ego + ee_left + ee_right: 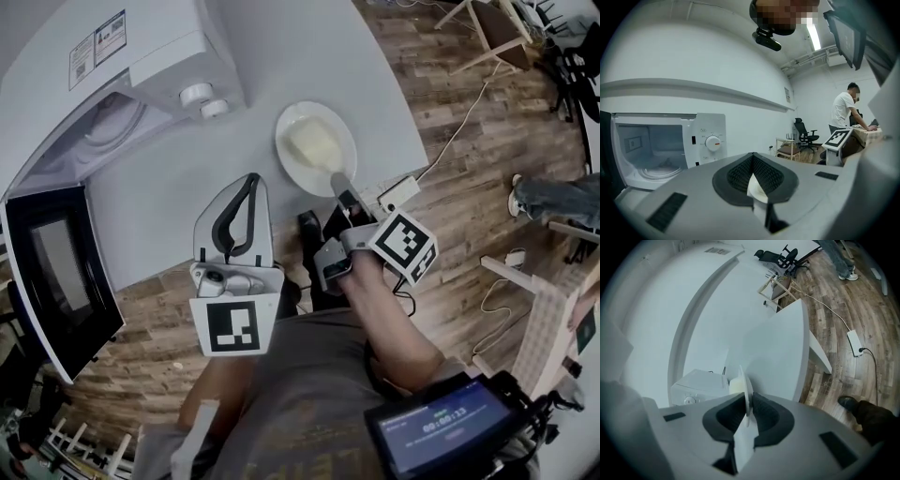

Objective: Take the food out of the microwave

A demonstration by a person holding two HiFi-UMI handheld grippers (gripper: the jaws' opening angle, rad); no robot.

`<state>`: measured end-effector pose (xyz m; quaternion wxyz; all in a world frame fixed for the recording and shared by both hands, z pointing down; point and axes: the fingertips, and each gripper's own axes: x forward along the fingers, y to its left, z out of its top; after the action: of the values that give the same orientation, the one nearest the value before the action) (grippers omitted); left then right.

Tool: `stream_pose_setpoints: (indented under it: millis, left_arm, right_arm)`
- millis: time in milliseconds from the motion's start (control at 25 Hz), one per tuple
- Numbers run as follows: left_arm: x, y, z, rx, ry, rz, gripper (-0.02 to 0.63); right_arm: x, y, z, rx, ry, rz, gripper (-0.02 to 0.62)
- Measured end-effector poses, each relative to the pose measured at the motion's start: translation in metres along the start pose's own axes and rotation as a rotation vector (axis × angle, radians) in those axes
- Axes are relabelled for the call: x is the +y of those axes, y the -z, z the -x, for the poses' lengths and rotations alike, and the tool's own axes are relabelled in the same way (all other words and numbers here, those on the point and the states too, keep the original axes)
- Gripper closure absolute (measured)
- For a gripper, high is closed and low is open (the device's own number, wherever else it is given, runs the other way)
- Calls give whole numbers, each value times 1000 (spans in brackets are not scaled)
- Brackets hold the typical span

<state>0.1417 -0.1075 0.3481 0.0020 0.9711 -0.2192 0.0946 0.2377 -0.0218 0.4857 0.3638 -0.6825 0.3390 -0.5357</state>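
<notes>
The right gripper [339, 178] is clamped on the near rim of a white plate [292, 120]. In the right gripper view, its pads [761, 408] stand only slightly apart, with the plate's thin edge [747, 385] pinched between them. A pale lump of food [314, 145] lies on the plate, which is out of the microwave [141, 84] and over the grey table [187, 197], just right of the dials. Whether the plate rests on the table or hangs just above it is unclear. The microwave's door [61, 272] stands wide open. The left gripper [247, 180] is beside the plate over the table, its jaws closed together on nothing.
</notes>
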Motion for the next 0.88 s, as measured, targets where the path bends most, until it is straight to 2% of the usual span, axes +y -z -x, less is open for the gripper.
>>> stream_pose_setpoints:
  millis: [240,440,680,880]
  left_arm:
    - [5,5,-8,7,-9,13,598]
    - [6,6,-9,15,-9,12,598]
    - [8,4,-4,16,-15,10,598]
    - [8,5,-2,14,-13,8,598]
  right_arm:
    - [-1,-2,-6,9,13,52,548]
    - [2,-9,-9,5,4,163,543]
    - [5,-12,-8,19,12,284,500]
    - [11,-7,-7,49,16,416,419]
